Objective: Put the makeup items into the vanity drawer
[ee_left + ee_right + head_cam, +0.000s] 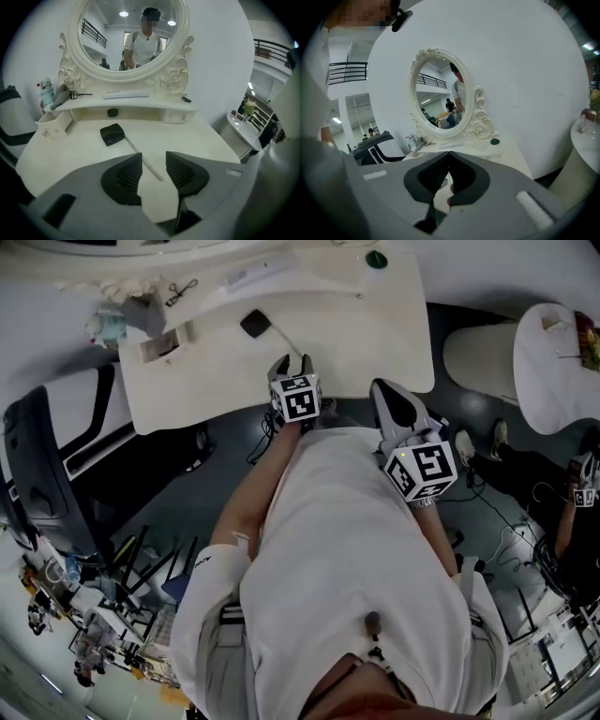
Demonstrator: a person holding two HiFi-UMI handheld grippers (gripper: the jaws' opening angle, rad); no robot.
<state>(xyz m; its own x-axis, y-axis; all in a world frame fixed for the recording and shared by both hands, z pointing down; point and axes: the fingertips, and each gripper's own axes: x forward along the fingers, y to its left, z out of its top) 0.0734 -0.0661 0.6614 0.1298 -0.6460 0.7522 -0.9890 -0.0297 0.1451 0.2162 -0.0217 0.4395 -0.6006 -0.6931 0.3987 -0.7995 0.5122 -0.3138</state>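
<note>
Progress: nothing stowed yet, by the look of it. Drawer [50,125], small, at the left end of the vanity shelf, stands pulled open; its contents cannot be seen. Black compact [112,134] and thin wand [149,165] lie touching on the desk [201,136]. Small dark pot [112,112] sits under the shelf, green-topped item [186,99] on it. Left tool [153,157]: jaws partly apart, empty, aimed at the wand and clear of it. Right tool [449,157]: jaws together, nothing held, near the desk's front edge.

The head view looks steeply down on the vanity top [356,334]; both gripper views face its mirror [133,35].
</note>
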